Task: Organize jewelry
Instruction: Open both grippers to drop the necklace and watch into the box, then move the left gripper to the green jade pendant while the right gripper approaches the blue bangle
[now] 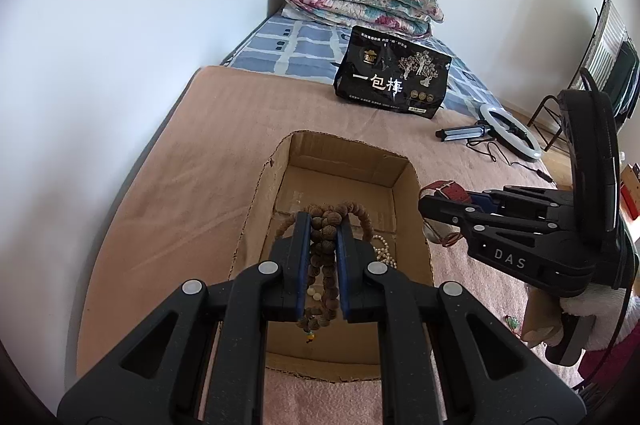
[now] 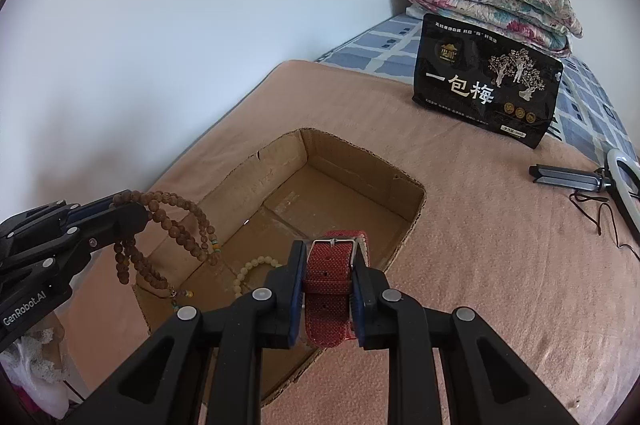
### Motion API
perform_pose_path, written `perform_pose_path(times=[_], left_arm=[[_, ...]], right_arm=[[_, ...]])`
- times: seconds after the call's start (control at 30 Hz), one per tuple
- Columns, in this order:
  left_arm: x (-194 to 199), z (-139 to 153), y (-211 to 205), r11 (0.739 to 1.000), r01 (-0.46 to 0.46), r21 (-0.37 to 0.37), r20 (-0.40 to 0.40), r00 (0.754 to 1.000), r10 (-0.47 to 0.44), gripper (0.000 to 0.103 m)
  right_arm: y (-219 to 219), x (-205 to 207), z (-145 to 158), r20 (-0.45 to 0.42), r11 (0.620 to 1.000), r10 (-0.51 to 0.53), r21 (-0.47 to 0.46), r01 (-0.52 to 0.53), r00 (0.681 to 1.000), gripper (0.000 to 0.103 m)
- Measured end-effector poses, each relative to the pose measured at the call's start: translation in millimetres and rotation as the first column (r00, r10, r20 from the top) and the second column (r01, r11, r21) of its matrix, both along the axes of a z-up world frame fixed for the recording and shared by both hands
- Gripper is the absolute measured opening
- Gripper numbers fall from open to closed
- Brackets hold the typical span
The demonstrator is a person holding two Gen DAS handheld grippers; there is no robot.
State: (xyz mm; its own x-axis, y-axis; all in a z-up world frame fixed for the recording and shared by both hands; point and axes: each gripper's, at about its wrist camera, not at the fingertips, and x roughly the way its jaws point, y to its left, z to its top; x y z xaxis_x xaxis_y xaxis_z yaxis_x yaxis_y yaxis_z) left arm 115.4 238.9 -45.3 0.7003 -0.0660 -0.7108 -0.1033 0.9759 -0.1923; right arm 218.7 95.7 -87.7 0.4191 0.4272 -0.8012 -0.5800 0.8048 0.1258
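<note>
Brown bead strand (image 1: 322,245) and red strap (image 2: 330,289) hang above box (image 2: 360,161).

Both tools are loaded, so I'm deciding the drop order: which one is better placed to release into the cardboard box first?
Left. Its tool holds the brown bead strand right over the cardboard box; the right tool grips the red watch strap near the box's edge.
</note>
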Motion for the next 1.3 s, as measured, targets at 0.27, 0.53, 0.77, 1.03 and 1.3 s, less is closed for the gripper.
perform_pose_path(times=[0.27, 0.53, 0.77, 1.03, 1.3], left_arm=[[1.4, 0.3, -2.9, 1.000, -0.011, 0.010, -0.002, 1.000, 0.011, 0.010], [-2.5, 3.6, -3.8, 0.998, -0.035, 0.044, 0.015, 0.999, 0.034, 0.040], [-4.9, 8.2, -7.2, 0.998, -0.033, 0.057, 0.025, 0.999, 0.032, 0.040], [-9.8, 16.2, -20.4, 0.996, -0.022, 0.090, 0.042, 0.999, 0.018, 0.040], [-15.9, 26.8, -36.1, 0.994, -0.009, 0.105, 0.070, 0.998, 0.001, 0.053]], right_arm=[[3.8, 0.4, -2.1, -0.001, 1.000, 0.008, -0.002, -0.008, 1.000, 0.031], [-10.4, -1.4, 10.3, 0.043, 0.999, -0.050, 0.014, 0.050, 0.998, 0.070], [-20.8, -4.5, 16.8, 0.049, 0.997, -0.071, 0.018, 0.070, 0.996, 0.078], [-35.3, -12.7, 29.7, 0.070, 0.995, -0.092, 0.028, 0.091, 0.993, 0.086], [-53.9, -25.8, 43.9, 0.108, 0.994, -0.112, 0.019, 0.111, 0.988, 0.092]])
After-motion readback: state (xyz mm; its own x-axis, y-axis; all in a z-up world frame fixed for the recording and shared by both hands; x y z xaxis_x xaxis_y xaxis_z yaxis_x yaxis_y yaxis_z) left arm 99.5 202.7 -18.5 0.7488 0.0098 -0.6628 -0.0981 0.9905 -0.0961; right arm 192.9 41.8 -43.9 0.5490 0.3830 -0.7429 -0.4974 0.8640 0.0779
